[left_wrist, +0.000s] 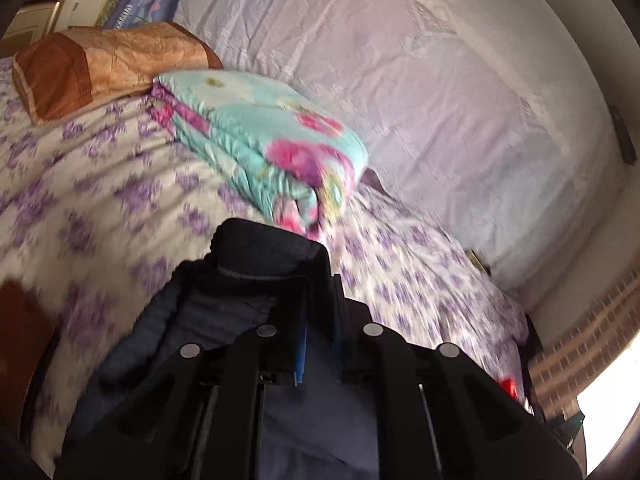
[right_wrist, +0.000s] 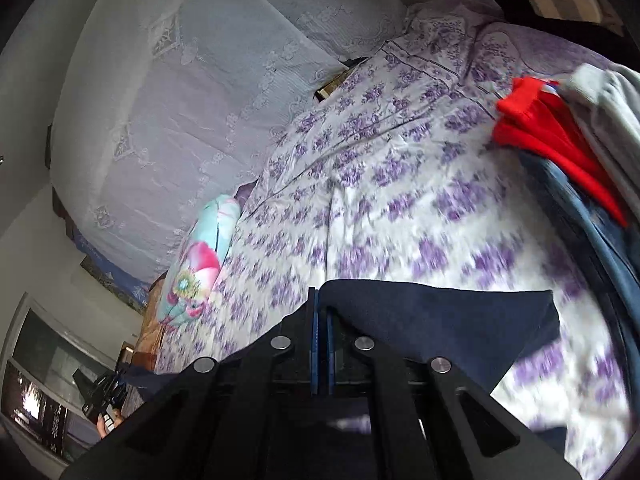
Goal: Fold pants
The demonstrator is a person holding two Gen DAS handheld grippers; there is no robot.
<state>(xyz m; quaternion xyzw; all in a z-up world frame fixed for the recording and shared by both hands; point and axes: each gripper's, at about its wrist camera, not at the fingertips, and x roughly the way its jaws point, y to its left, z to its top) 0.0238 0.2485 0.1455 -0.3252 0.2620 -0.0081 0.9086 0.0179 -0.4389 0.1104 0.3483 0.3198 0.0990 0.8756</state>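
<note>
The dark navy pants (left_wrist: 256,256) are bunched around my left gripper (left_wrist: 320,300), which is shut on their cloth and holds it above the bed. In the right wrist view my right gripper (right_wrist: 321,312) is shut on another part of the navy pants (right_wrist: 440,320), whose cloth hangs out to the right over the floral sheet. The other gripper (right_wrist: 100,400) shows small at the lower left of that view. Both views are blurred by motion.
The bed has a white sheet with purple flowers (left_wrist: 100,184). A folded turquoise and pink quilt (left_wrist: 272,136) and a brown pillow (left_wrist: 100,64) lie near the lace-covered headboard (left_wrist: 400,80). A pile of red, grey and blue clothes (right_wrist: 560,140) lies at the right.
</note>
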